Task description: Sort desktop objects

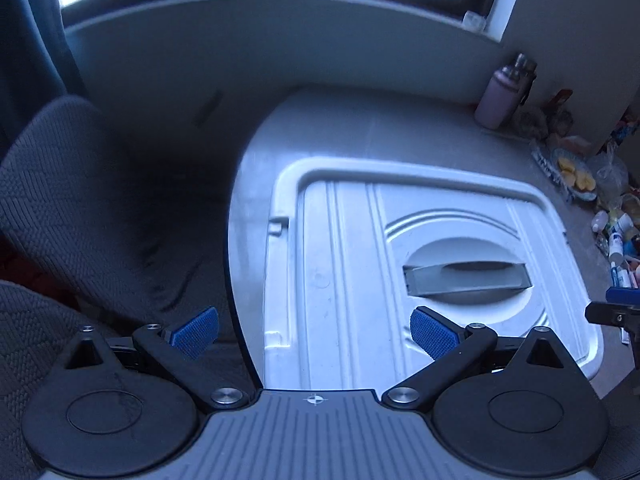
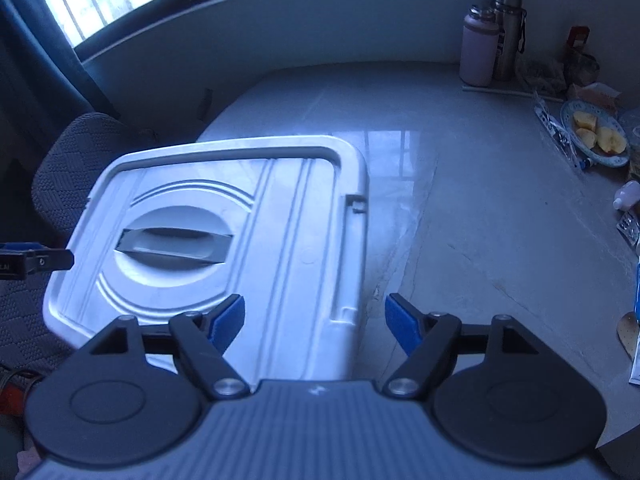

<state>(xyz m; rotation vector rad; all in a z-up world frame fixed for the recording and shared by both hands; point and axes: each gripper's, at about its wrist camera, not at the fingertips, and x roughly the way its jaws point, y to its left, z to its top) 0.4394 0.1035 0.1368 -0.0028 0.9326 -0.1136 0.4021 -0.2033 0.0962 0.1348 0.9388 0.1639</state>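
A white plastic storage box with its lid [image 1: 344, 248] on sits at the table's near left corner; the lid has a grey recessed handle [image 1: 464, 278]. It also shows in the right wrist view [image 2: 280, 224], handle [image 2: 172, 246]. My left gripper [image 1: 314, 332] is open and empty above the box's left edge. My right gripper [image 2: 314, 322] is open and empty above the box's right edge. Small desktop objects, tubes and bottles [image 1: 618, 236], lie at the table's right side.
A pink bottle [image 2: 478, 48] and a metal flask [image 2: 508, 34] stand at the back right. A plate of fruit pieces [image 2: 598, 134] and packets [image 2: 630, 230] lie on the right. A grey fabric chair [image 1: 80, 200] stands left of the table [image 2: 460, 200].
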